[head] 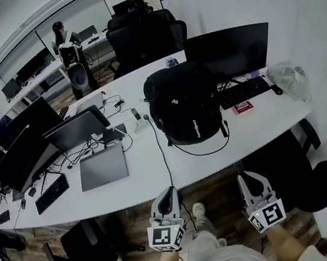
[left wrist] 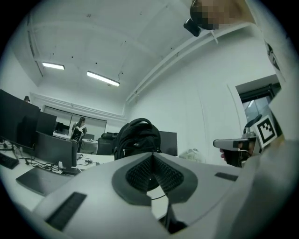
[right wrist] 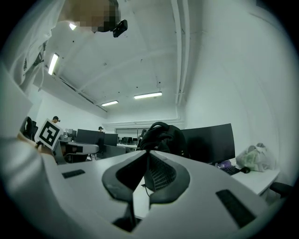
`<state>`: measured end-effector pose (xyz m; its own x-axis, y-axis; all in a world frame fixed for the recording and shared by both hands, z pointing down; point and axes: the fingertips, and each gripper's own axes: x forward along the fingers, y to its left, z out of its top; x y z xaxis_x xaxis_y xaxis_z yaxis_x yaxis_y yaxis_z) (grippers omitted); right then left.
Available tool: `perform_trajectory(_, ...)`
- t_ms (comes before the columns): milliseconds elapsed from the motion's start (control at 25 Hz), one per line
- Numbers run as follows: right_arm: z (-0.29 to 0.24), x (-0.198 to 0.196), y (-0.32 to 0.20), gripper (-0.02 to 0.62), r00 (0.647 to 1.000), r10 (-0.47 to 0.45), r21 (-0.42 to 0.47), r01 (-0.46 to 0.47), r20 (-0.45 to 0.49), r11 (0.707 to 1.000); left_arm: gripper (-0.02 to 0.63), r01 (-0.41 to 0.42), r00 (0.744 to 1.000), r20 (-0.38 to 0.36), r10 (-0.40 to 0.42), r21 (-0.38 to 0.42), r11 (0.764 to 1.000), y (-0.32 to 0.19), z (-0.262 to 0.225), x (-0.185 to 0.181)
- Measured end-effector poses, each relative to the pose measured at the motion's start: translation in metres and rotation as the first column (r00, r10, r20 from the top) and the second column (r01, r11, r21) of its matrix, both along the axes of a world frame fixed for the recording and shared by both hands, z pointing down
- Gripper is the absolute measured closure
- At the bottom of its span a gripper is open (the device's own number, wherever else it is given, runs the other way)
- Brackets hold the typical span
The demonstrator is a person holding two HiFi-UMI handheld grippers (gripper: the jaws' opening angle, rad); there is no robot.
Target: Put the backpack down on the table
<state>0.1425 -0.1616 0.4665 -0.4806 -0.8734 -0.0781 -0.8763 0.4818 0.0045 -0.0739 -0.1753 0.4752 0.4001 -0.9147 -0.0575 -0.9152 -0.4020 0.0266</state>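
Monitors [head: 27, 132]: dark screens crowded on the far-left part of the desk [head: 216, 155], with loose wires tangled just beside them.
Left keyboard [head: 52, 193]: small and black, close to the desk's near edge at its left end.
Grey laptop [head: 102, 167]: closed and lying flat, near the near edge, left of the desk's middle.
Cable [head: 162, 154]: thin and black, running from the desk's middle to its near edge.
Left gripper [head: 169, 191]: off the desk, just outside the near edge and over the wooden floor [head: 219, 194], aimed level at the backpack. In the left gripper view [left wrist: 153, 155] its jaws are pressed together tip to tip, with nothing between them.
Backpack [head: 185, 102]: black, standing upright on the middle of the desk with its top toward the far edge. A thin strap loops over the desk top toward the near edge. Both gripper views show it straight ahead [left wrist: 138, 137] [right wrist: 163, 135]. It is well apart from both tools, and neither touches it.
Right gripper [head: 249, 176]: also outside the near edge, right of the other tool and level with it. In the right gripper view [right wrist: 145, 152] the jaw tips meet and pinch nothing.
Right monitor [head: 230, 50]: dark, at the far edge, just right of the backpack.
Right keyboard [head: 244, 91]: black, in front of that screen.
Red card [head: 242, 107]: flat, just beside the right keyboard on its near side.
Plastic bag [head: 289, 81]: crumpled and pale, at the desk's right end.
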Motion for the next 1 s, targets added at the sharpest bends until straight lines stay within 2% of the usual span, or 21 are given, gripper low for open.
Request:
perform_trajectory(320, 0.005, -0.004, 0.053, 0.568, 0.999, -0.033, -0.021, 0.032, -0.024, 0.999, 0.597, -0.009, 1.000, 0.009, 0.009, -0.025, 1.000, 0.054, 0.004, -0.003)
perform_trajectory(520, 0.004, -0.013, 0.069, 0.568, 1.000, -0.018, -0.028, 0.017, -0.012, 0.999, 0.598, -0.062, 0.997, 0.050, 0.064, -0.044, 0.997, 0.078, 0.011, -0.005)
perform_trajectory(800, 0.007, -0.037, 0.093, 0.568, 1.000, 0.007, -0.066, -0.006, 0.027, 0.998, 0.598, -0.097, 0.994, 0.046, 0.100, -0.060, 0.993, 0.106, 0.016, -0.024)
perform_trajectory(1000, 0.001, -0.064, 0.129, 0.567, 0.999, 0.032, -0.069, -0.031, 0.021, 0.997, 0.598, -0.162, 0.985, 0.035, 0.166, -0.096, 0.982, 0.136, 0.030, -0.038)
